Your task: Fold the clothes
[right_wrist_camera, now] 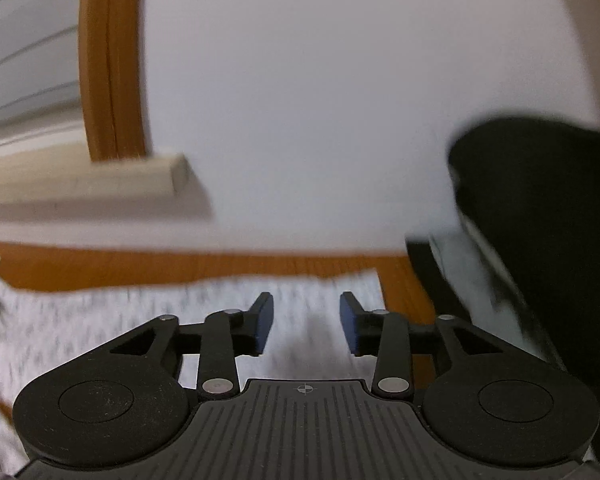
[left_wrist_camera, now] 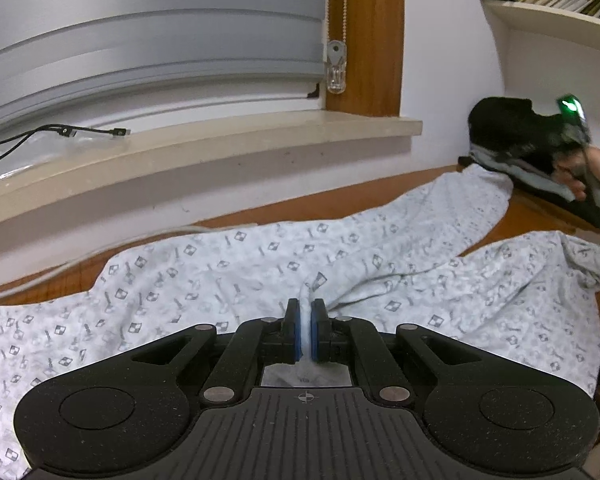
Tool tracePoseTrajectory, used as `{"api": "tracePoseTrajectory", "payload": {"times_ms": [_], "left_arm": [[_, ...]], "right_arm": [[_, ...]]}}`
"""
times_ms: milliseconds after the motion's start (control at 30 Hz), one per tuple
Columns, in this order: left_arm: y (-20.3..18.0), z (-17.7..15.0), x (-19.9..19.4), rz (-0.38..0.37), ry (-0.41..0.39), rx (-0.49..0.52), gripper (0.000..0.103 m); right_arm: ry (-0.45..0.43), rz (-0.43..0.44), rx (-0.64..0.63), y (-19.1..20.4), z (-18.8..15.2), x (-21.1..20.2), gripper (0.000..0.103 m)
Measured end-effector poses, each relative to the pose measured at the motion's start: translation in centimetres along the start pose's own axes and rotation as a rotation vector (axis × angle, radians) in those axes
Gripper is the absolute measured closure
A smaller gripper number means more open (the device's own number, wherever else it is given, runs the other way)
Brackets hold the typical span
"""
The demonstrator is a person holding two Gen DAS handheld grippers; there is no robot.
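Left tongs (left_wrist_camera: 307,330) are clamped on a raised fold of the patterned garment (left_wrist_camera: 260,276), which lies spread across the wooden table (left_wrist_camera: 340,200), one end reaching the far right corner beside a dark pile (left_wrist_camera: 508,128). Right tongs (right_wrist_camera: 306,326) hang apart above that end. No writing is readable.

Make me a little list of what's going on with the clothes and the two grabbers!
garment: pale grey patterned pyjama trousers, spread out flat
surface: orange-brown wooden table
left gripper: shut, pinching a fold of the trousers
right gripper: open, holding nothing, above one trouser leg's end
beside the leg end: black and grey folded clothes pile
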State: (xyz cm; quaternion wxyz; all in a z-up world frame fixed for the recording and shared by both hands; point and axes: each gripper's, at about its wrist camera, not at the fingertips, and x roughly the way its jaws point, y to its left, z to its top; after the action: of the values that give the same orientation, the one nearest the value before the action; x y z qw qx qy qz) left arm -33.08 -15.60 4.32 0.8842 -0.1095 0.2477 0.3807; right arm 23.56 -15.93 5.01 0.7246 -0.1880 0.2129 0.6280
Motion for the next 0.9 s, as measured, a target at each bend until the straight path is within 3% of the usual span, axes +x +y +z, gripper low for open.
{"api": "tracePoseTrajectory", "payload": {"times_ms": [100,233,400,467,500,533,700,800,900], "left_arm": [[0.0,0.2,0.2,0.008,-0.006,0.0,0.098],[0.1,0.1,0.3,0.017,-0.002,0.0,0.098],[0.1,-0.1,0.5,0.025,0.011,0.001,0.098],[0.1,-0.2,0.6,0.028,0.016,0.001,0.097],[0.1,-0.2,0.6,0.027,0.018,0.003,0.098],[0.1,-0.2,0.7,0.027,0.019,0.004,0.098],[0.0,-0.1,0.7,0.028,0.025,0.011,0.095],[-0.1,0.1,0.6,0.03,0.022,0.014,0.094],[-0.5,0.3,0.4,0.021,0.009,0.029,0.084]], "right_arm": [[0.043,-0.02,0.058,-2.0,-1.6,0.4,0.061],[0.033,-0.006,0.171,-4.1,-1.8,1.5,0.055],[0.087,0.02,0.18,-4.8,-2.6,3.4,0.055],[0.087,0.041,0.187,-5.1,-2.9,3.4,0.073],[0.08,0.053,0.193,-5.2,-2.9,3.2,0.091],[0.05,0.055,0.2,-5.5,-2.8,2.5,0.099],[-0.15,0.051,0.305,-7.6,-1.3,-2.4,0.102],[-0.136,0.058,0.32,-8.2,-1.0,-2.7,0.102],[-0.065,0.076,0.274,-7.7,-1.7,-1.4,0.098]]}}
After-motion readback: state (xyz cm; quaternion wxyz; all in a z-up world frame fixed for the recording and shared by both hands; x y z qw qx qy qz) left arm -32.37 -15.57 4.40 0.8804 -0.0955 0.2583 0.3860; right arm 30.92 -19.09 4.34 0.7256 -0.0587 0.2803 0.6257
